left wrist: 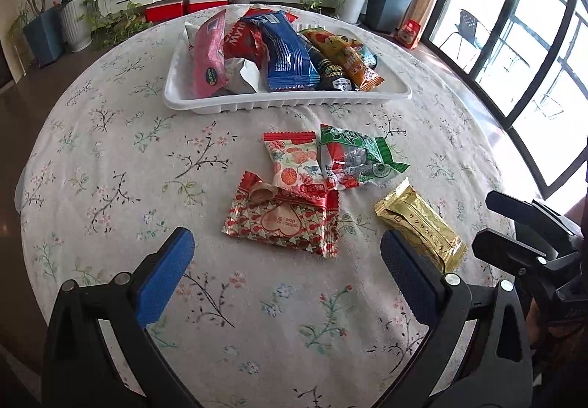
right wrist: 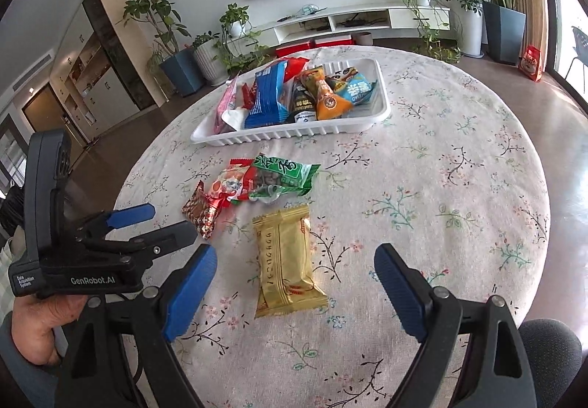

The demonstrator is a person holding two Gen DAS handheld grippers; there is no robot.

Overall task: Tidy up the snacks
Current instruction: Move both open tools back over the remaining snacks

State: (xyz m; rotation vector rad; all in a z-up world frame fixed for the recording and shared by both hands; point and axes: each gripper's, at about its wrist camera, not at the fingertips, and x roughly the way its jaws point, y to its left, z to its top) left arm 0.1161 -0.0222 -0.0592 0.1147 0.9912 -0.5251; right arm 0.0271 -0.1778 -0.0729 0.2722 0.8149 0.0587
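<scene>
Right wrist: both grippers' fingers apart, gold packet (right wrist: 289, 262) w/ bare cloth to table edge (right wrist: 529, 261).

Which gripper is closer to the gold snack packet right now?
Right. The right gripper is open with the gold packet between its fingers, while the left gripper sits beside it, facing the red heart-print packet.

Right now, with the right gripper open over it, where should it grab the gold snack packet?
Grip the gold snack packet across its padded middle, coming down from above. It lies flat lengthwise between the open right gripper fingers, apart from the other snacks, long edges facing the pads.
</scene>
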